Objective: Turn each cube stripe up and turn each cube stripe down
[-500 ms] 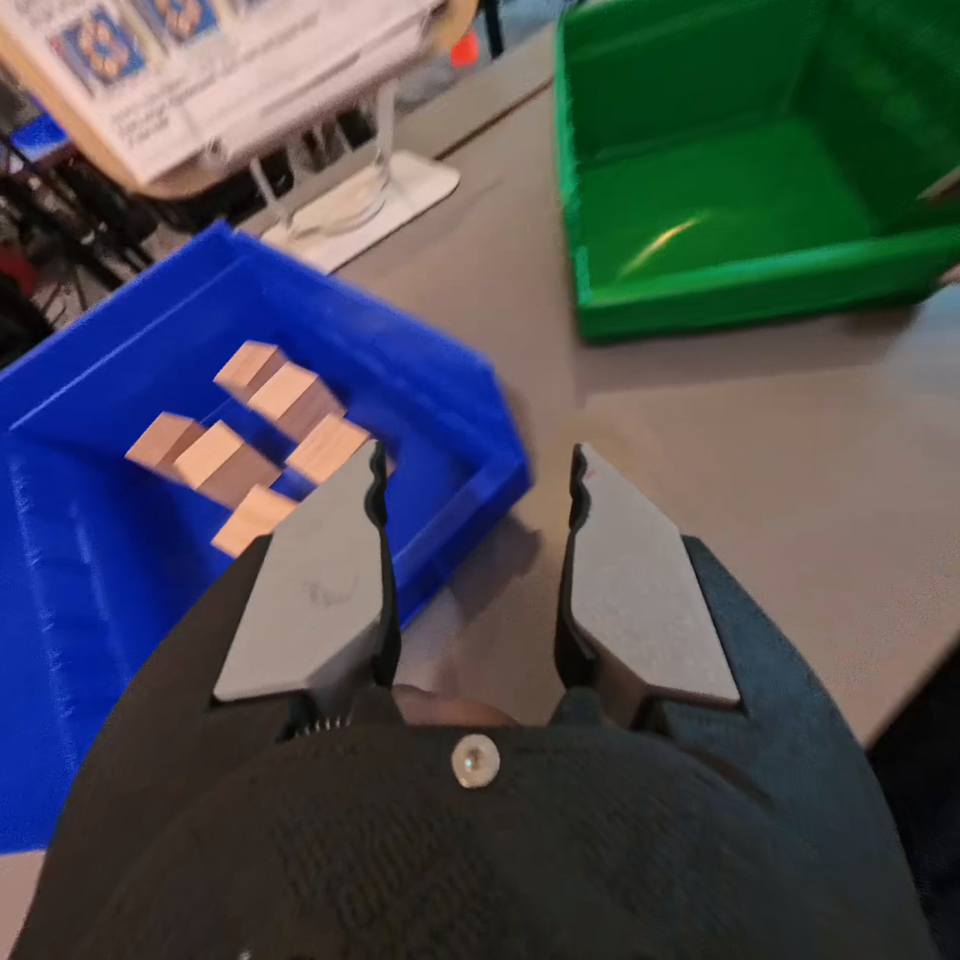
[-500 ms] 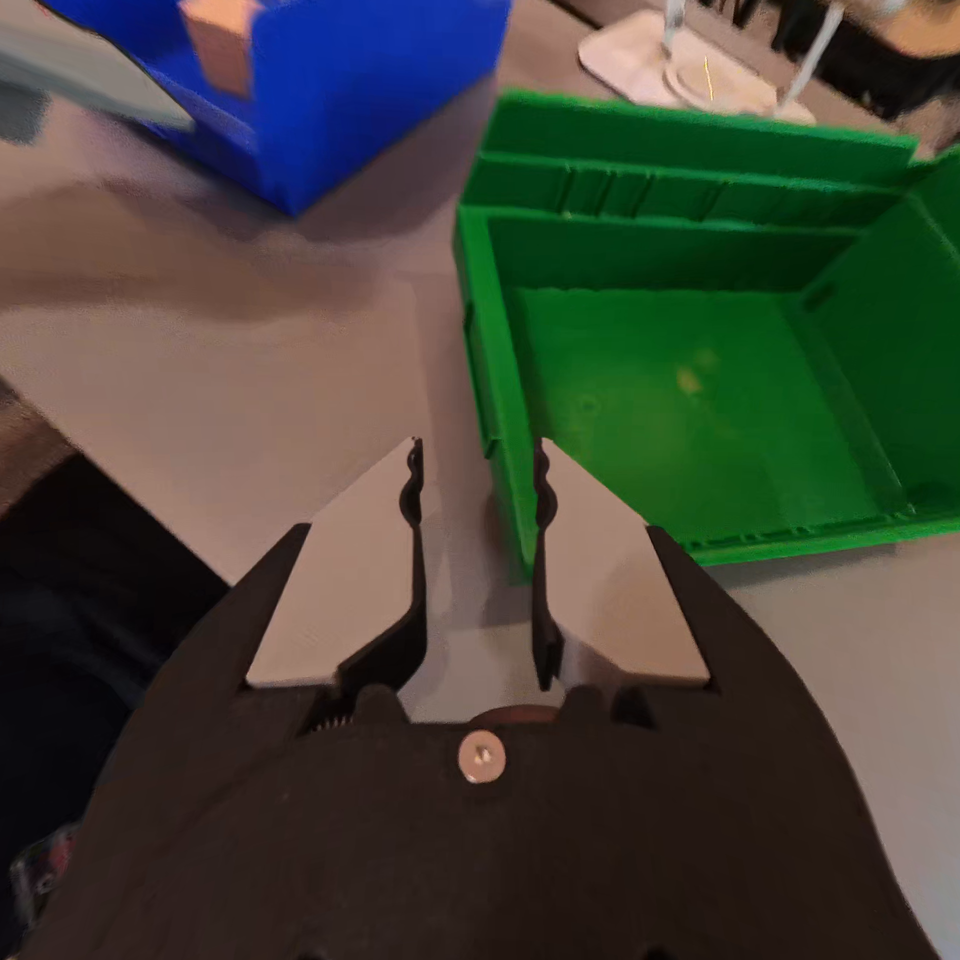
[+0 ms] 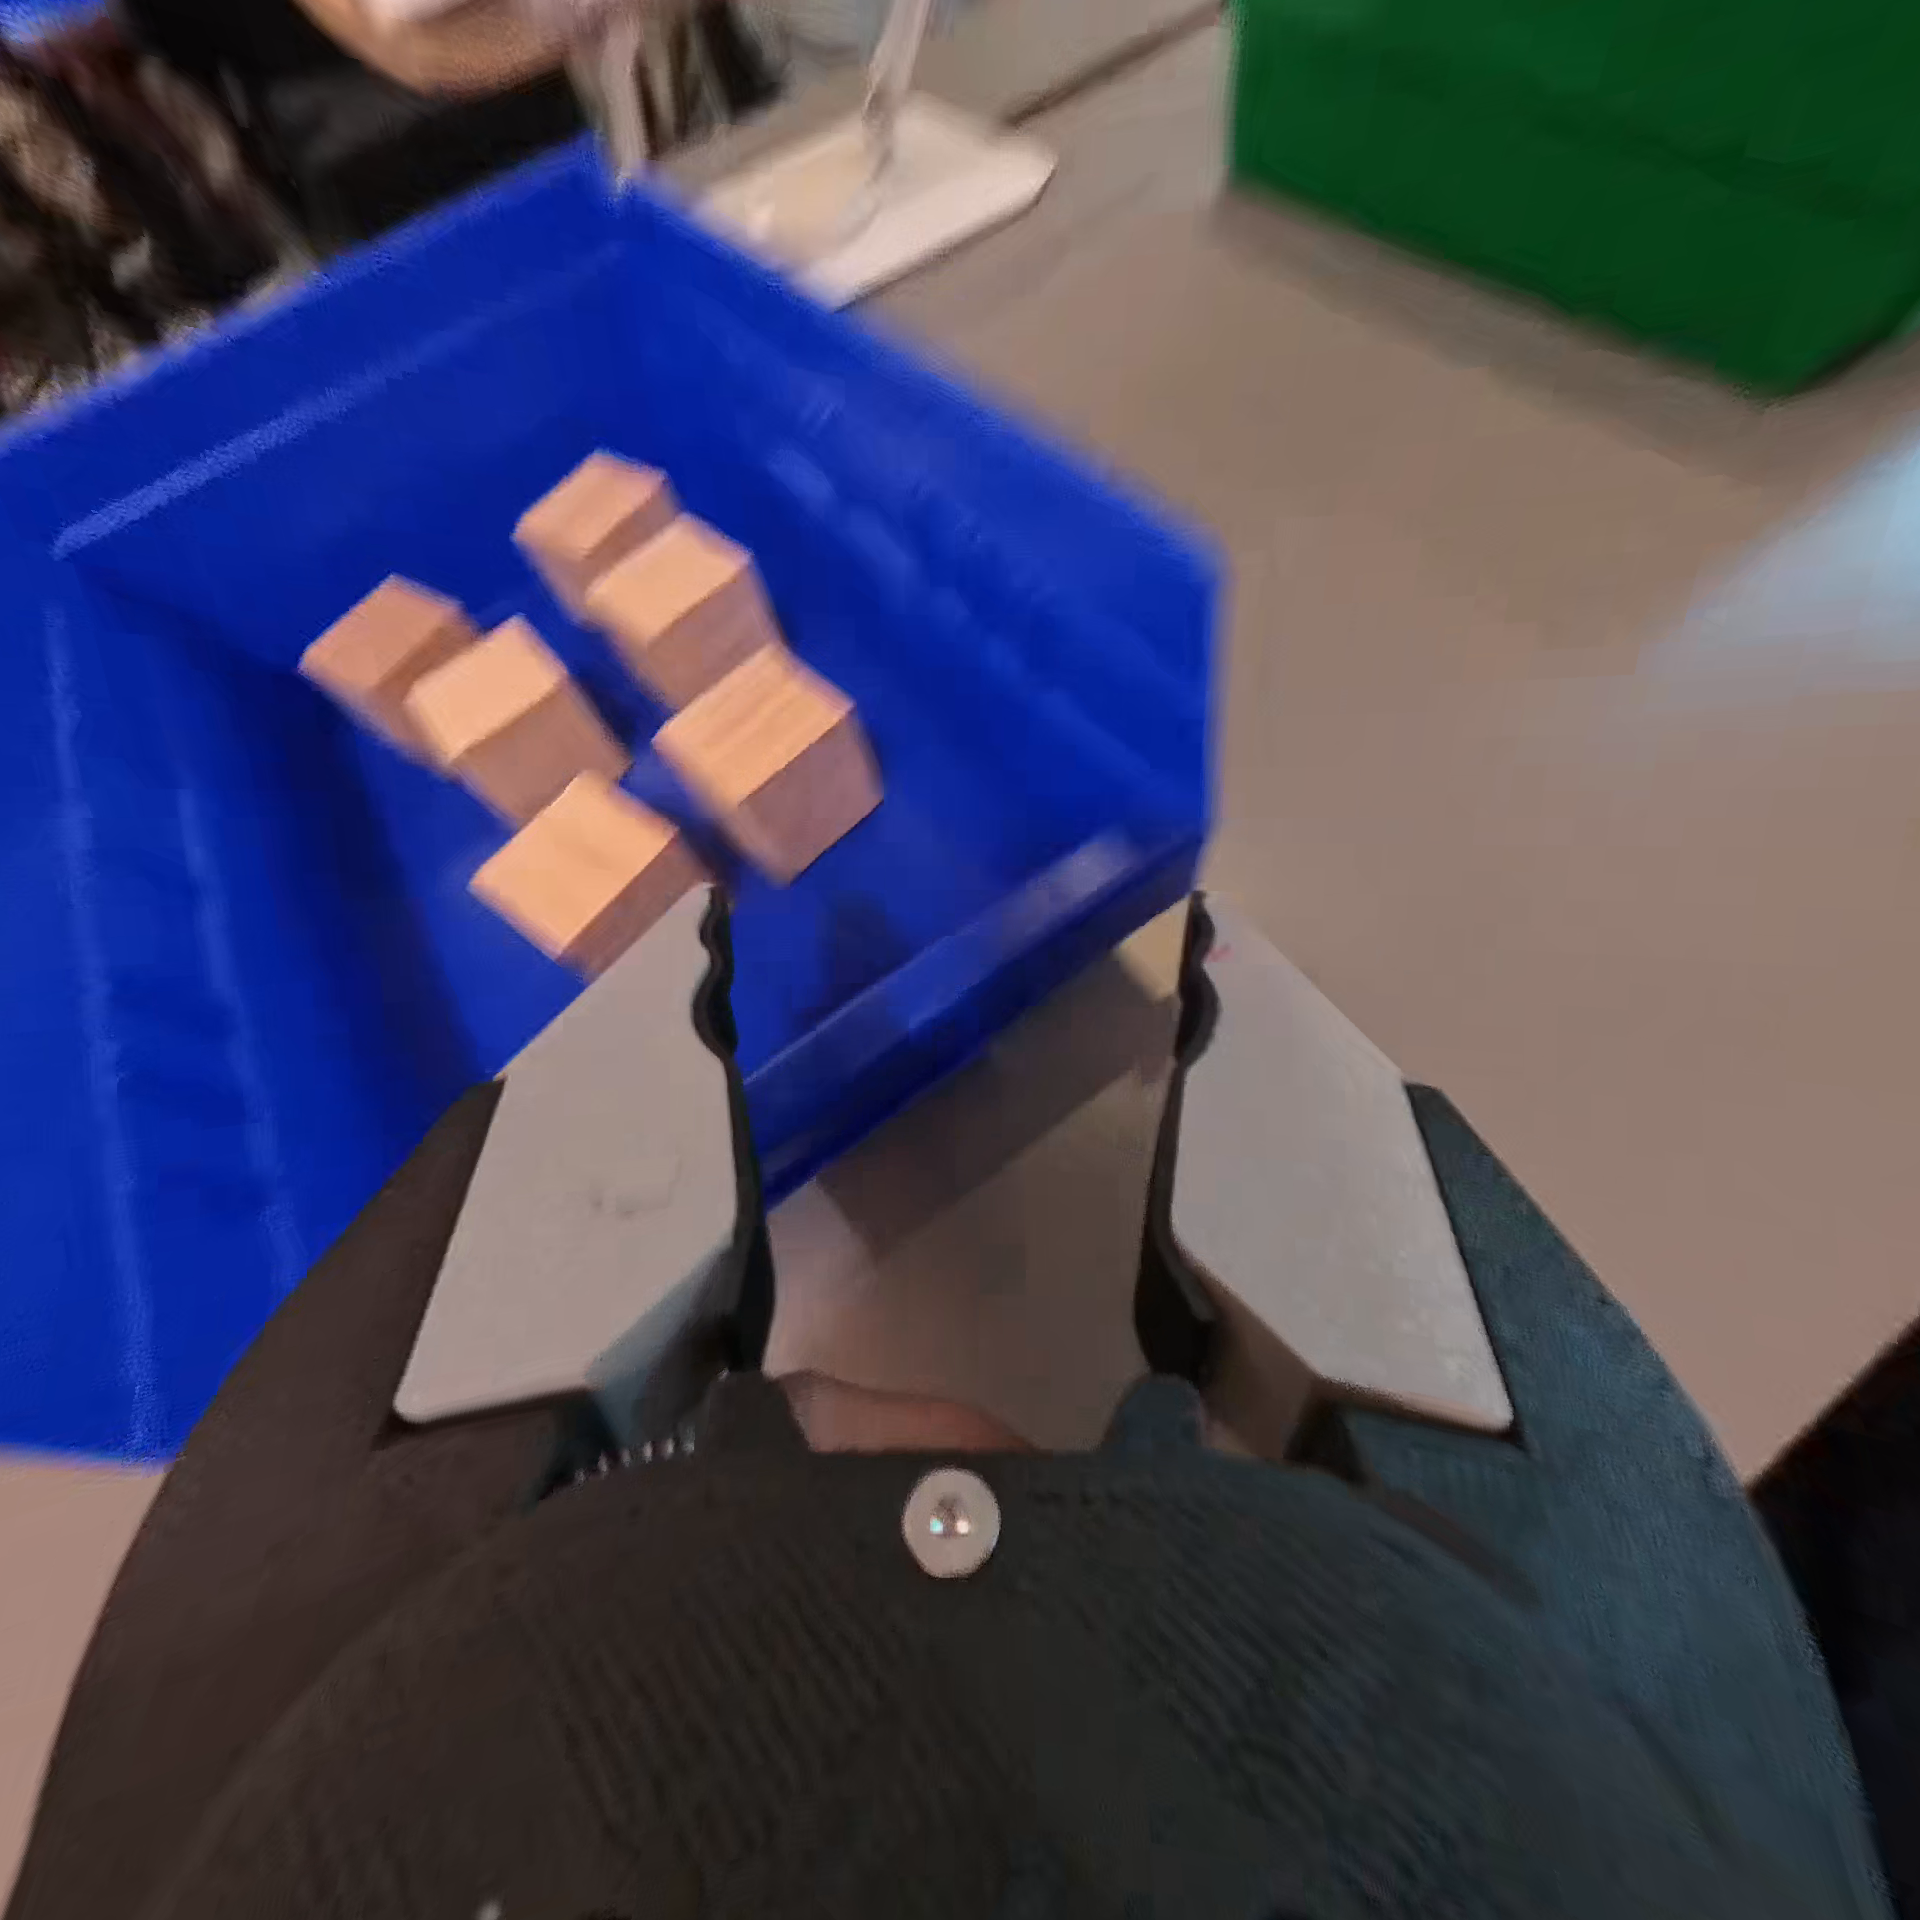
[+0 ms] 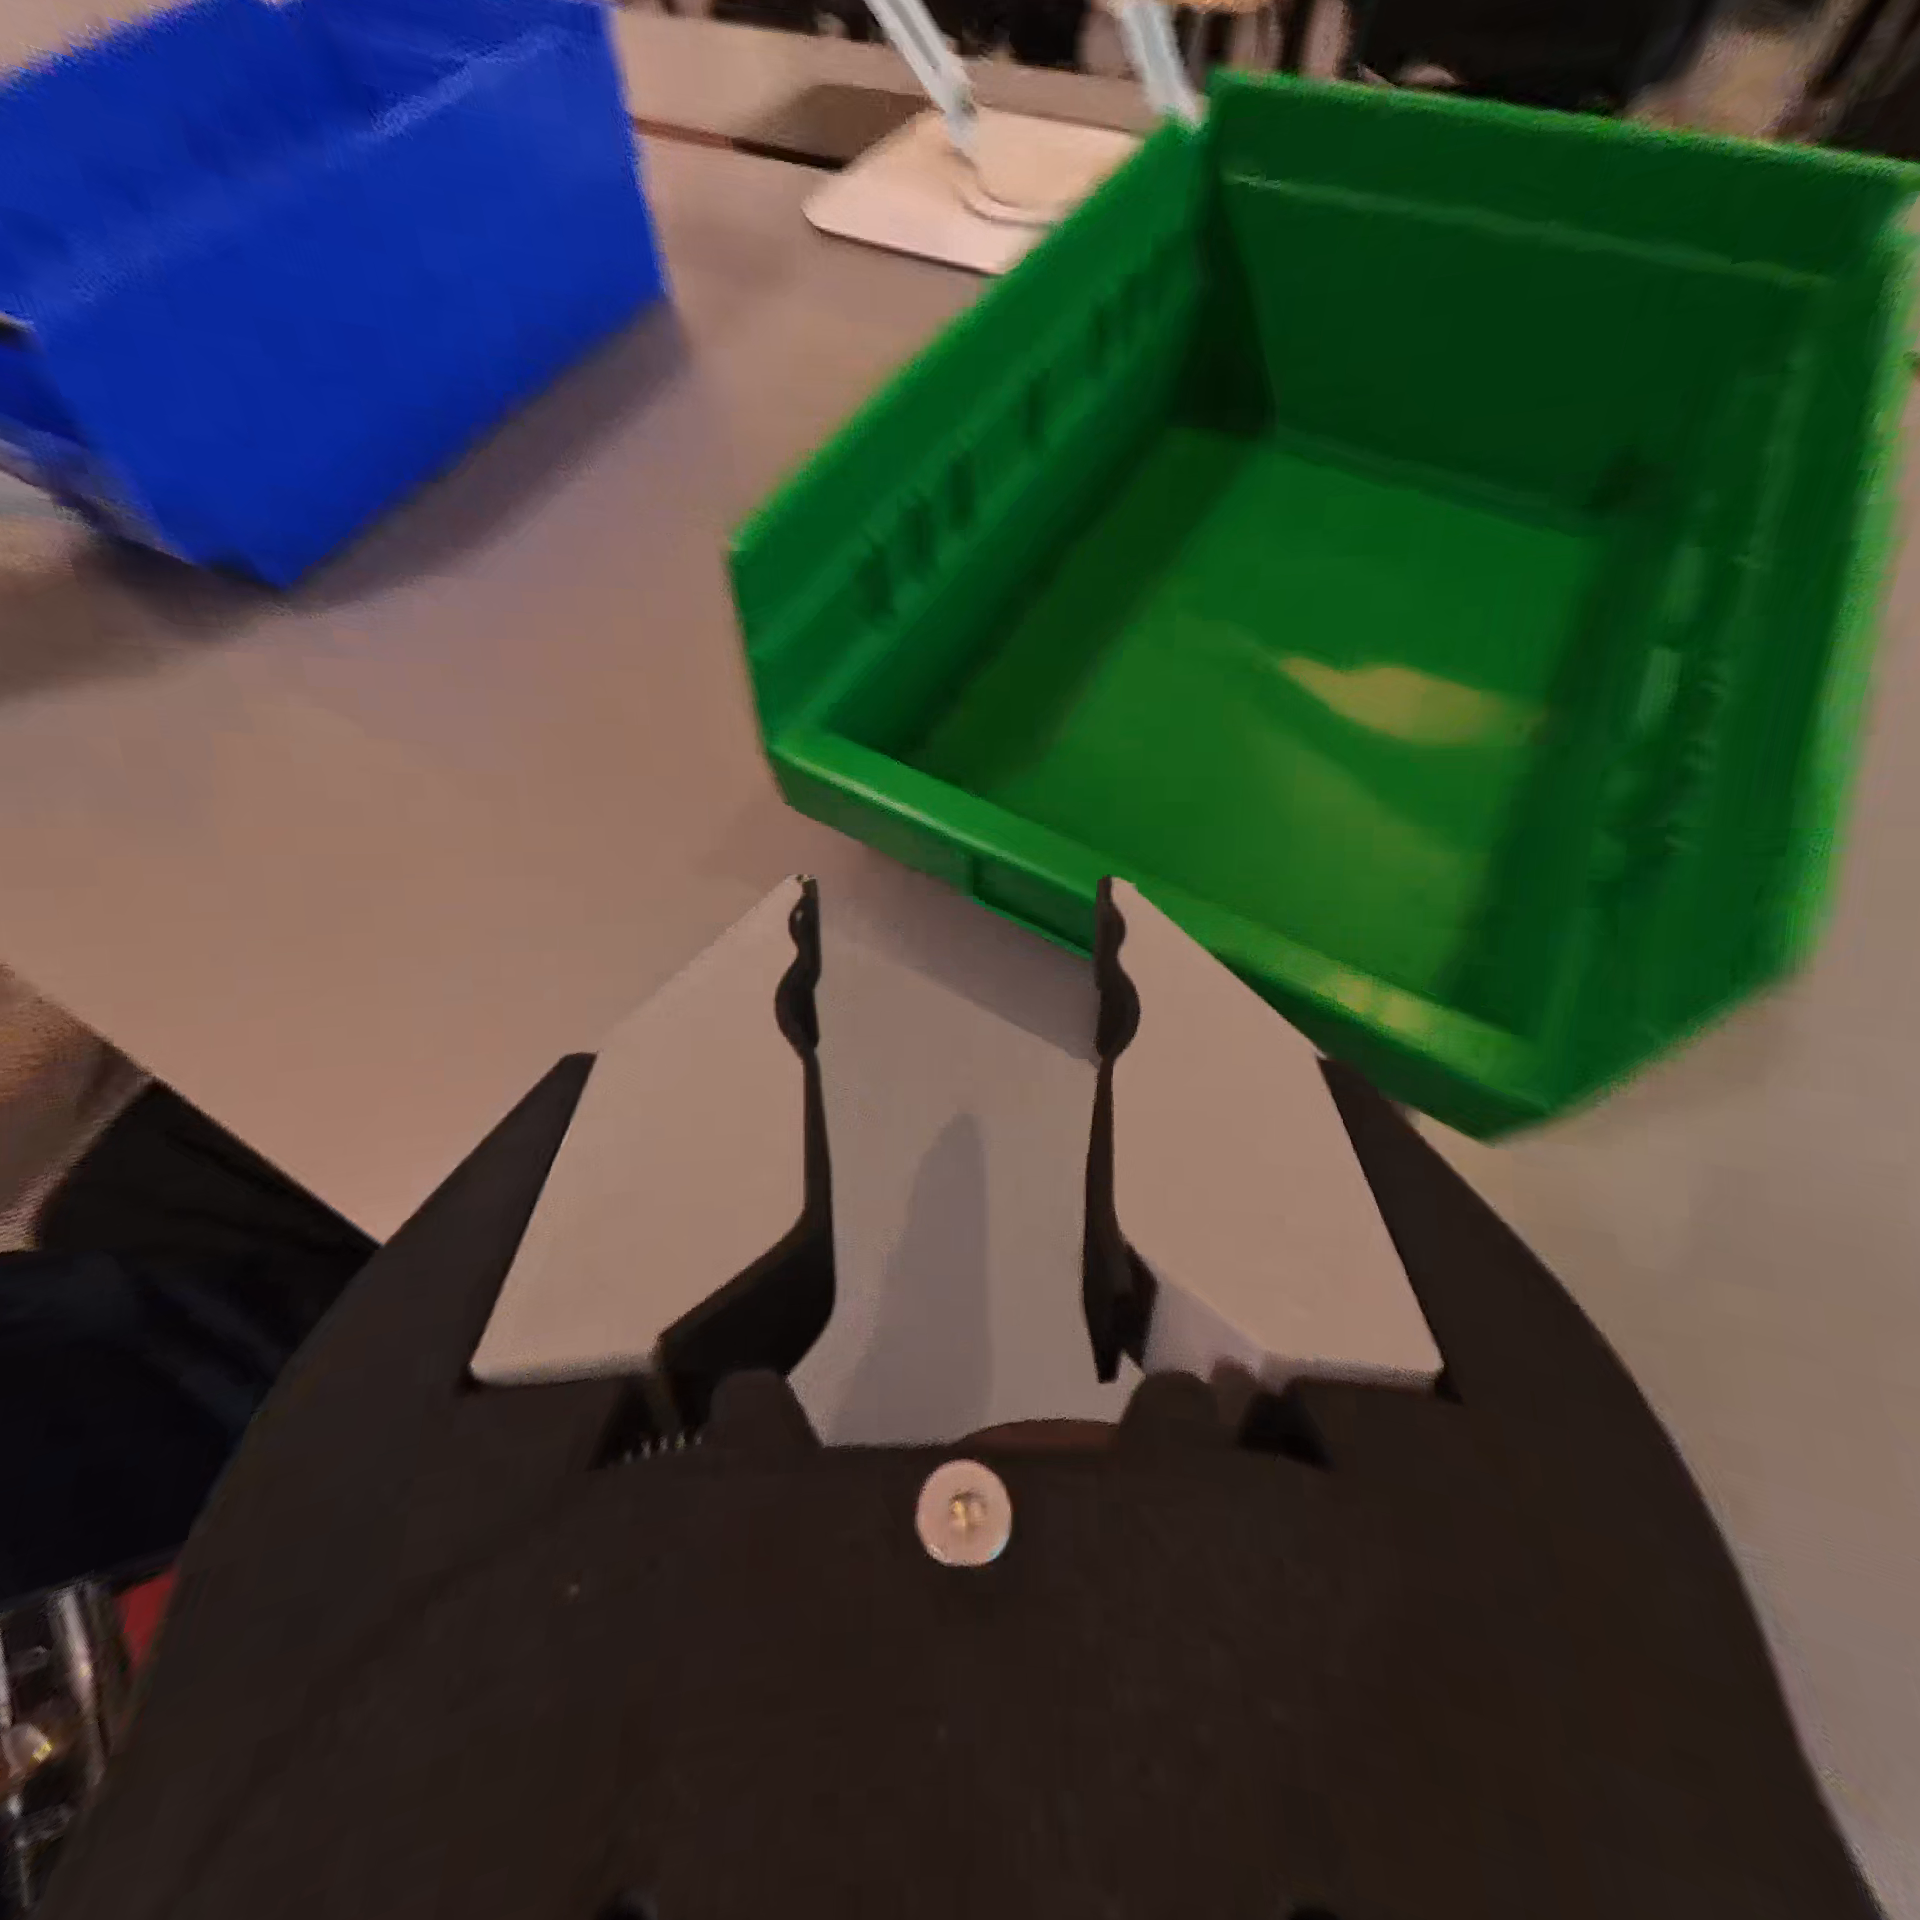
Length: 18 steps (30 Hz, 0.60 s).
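Evidently nothing was held: the left gripper (image 3: 954, 909), at lower centre of its view, had its fingers spread wide over the near corner of a blue bin (image 3: 1039, 582), probably lined up to reach in. Six wooden cubes (image 3: 764, 764) sat in two rows on the bin floor, upper left of centre; blur hid any stripes. The right gripper (image 4: 954, 894) was also parted and empty, beside the near corner of a green bin (image 4: 883, 790), likely waiting, on the grey table (image 4: 416, 831).

Six wooden cubes (image 3: 623, 707) (blurred, two rows) sit inside the blue bin (image 3: 987, 582).
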Available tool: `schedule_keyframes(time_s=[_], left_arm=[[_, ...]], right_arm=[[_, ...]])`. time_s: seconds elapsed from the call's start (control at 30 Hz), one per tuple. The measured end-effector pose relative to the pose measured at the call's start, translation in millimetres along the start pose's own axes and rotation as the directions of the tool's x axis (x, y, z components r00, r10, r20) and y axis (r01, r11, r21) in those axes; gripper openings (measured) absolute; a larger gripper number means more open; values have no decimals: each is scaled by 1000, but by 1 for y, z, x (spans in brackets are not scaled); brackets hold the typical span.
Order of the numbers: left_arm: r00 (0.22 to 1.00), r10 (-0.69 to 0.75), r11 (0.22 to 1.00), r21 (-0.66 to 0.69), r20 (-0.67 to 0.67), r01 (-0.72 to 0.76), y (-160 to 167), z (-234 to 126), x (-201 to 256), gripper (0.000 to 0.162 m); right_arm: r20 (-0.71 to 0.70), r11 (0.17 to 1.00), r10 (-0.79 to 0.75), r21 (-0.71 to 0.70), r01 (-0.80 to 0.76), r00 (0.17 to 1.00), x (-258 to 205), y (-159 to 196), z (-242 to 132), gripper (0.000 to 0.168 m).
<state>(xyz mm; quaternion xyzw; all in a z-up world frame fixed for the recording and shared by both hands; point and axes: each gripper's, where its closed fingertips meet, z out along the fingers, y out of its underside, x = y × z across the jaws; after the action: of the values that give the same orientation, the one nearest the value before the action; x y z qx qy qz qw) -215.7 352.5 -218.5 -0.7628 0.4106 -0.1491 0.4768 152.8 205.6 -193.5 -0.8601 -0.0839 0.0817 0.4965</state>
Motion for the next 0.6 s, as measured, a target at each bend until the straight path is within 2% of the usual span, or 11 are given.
schedule_keyframes(time_s=[0.1, 0.17, 0.2, 0.23, 0.3, 0.37, 0.4, 0.5, 0.6], left_arm=[[998, 63, 990, 123, 30, -66, -37, 12, 32, 78], [996, 62, 991, 118, 62, -69, -45, 35, 41, 73], [993, 56, 993, 95, 100, -66, -44, 48, 37, 63], [986, 60, 995, 74, 154, -72, -42, 57, 29, 40], [980, 41, 996, 73, 194, -57, -42, 63, 21, 27], [956, -40, 998, 67, 291, 22, -37, 54, -3, 5], [947, -43, 997, 72, 318, 21, -31, 48, -17, 4], [953, -100, 993, 81, 288, 80, -18, 31, -37, 4], [941, -138, 989, 94, 308, 114, -10, 18, -45, 4]], right_arm=[[50, 997, -29, -73, 32, 998, -39, -4, 37, 56], [11, 995, -59, -75, 60, 998, -52, -17, 66, 56], [-62, 994, -80, -75, 75, 995, -46, -24, 79, 55], [-135, 992, -106, -81, 95, 985, -38, -28, 89, 53], [-213, 986, -135, -127, 109, 968, -24, -26, 104, 37], [-172, 989, -81, -134, 58, 982, -26, -22, 106, 14], [-209, 988, -104, -138, 75, 973, -18, -21, 102, 10], [-367, 981, -170, -153, 122, 914, 17, -14, 86, 2], [-357, 994, -57, -105, 20, 932, 30, -10, 77, 1]])
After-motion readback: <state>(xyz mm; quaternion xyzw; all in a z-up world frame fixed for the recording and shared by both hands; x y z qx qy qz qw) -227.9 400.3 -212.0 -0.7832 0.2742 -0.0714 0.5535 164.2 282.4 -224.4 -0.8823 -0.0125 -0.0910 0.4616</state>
